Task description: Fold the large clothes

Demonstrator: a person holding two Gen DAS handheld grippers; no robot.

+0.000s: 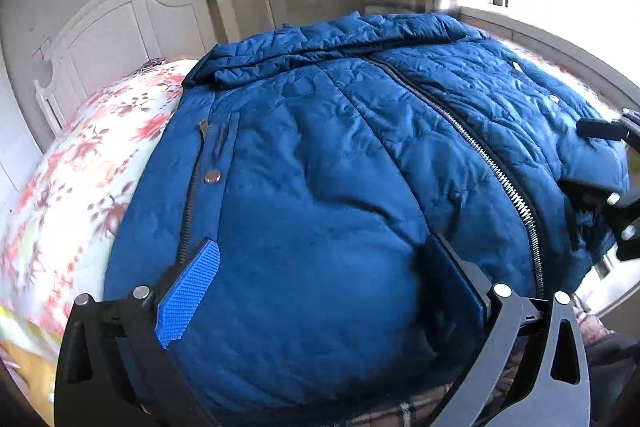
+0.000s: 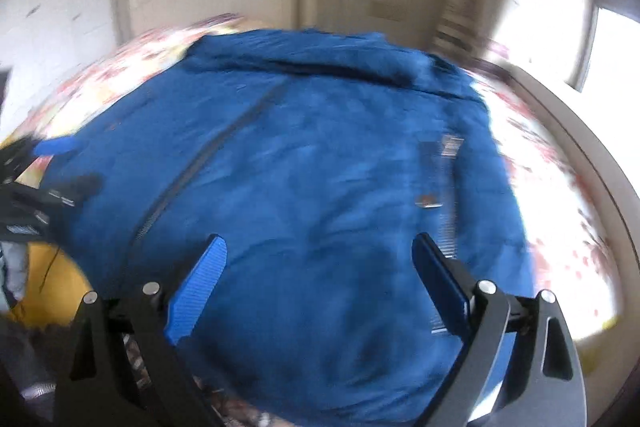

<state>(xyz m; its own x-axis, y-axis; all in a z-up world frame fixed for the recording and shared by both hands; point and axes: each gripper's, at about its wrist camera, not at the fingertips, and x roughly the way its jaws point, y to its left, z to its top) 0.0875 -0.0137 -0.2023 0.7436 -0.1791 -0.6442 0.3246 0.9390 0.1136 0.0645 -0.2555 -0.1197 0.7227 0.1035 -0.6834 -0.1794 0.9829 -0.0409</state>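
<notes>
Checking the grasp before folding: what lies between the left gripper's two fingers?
In the left wrist view, the left gripper stands open over the blue jacket; only a puffy mound of its fabric lies between the fingers, with the zipper outside them.

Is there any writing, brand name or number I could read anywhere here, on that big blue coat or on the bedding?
None can be read.
Blue jacket: no print or label shows; only a zipper and plain metal snaps.
Floral bedspread: a leaf pattern, no words.
Small pale patch on the jacket in the right wrist view: too blurred to tell whether it carries text.
</notes>
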